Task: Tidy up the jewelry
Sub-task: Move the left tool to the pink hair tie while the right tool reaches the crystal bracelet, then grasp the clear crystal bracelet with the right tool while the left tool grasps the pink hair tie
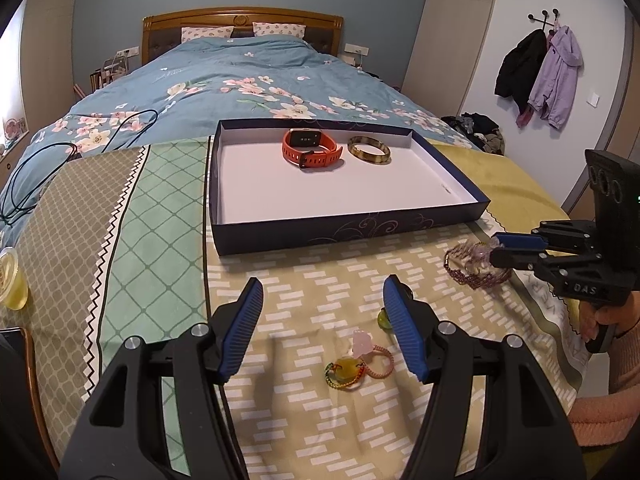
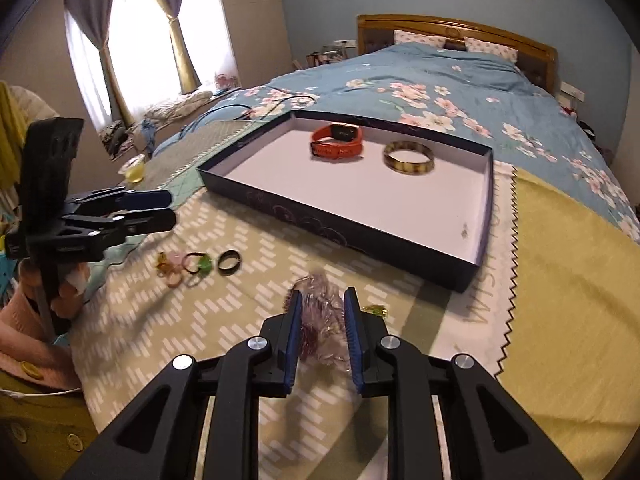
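Purple necklace [image 2: 320, 320] bunched between right tool [image 2: 322, 334] pads; orientation unclear

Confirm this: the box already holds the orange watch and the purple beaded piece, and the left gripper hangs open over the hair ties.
Not quite. Beside the orange watch in the box lies a tortoiseshell bangle; the purple beaded piece is outside, between the right gripper's pads, per the right wrist view. The rest stands.

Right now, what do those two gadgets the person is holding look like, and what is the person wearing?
Both are matte black plastic pincers. The left gripper and right gripper each have two ribbed blue pads, silver rivets at the joints and a pistol-style handle. White letters mark the right one's side. The sleeves are pink knit.
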Demonstrator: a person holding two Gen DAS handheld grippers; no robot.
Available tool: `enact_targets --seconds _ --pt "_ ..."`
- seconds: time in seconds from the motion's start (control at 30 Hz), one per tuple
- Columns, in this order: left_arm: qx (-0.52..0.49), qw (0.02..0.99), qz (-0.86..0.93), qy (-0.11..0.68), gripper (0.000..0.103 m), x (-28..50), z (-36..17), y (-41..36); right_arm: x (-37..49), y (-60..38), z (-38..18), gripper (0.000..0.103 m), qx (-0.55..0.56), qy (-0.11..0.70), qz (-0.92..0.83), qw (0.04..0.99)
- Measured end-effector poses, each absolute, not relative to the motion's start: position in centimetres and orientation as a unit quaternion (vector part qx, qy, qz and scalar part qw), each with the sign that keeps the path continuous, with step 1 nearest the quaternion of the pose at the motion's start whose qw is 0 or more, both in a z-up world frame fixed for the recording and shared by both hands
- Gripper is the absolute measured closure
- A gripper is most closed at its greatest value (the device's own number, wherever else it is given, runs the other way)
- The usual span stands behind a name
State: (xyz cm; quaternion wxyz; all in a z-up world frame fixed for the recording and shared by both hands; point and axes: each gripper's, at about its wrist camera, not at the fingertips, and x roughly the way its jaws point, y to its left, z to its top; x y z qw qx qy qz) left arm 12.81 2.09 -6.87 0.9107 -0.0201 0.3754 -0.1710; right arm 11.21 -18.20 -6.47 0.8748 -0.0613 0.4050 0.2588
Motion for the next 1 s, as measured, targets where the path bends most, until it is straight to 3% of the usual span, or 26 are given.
enact_targets --seconds 0.4,0.67,1.0 --pt "-0.025 0.908 -0.17 0.381 0.041 12.6 -7.4 2.3 11.1 -16.9 -7.7 0.076 -0.109 0.41 0.243 0.872" --pt "-0.024 0.91 -0.169 0.379 0.041 12.2 -7.4 2.7 10.9 -17.6 -7.1 0.095 -0.089 0.402 0.245 0.878" --pt "0.013 0.904 -0.214 0.37 0.041 9.8 -7.1 1.8 10.3 -19.0 -4.6 0.095 -0.031 0.375 0.259 0.889"
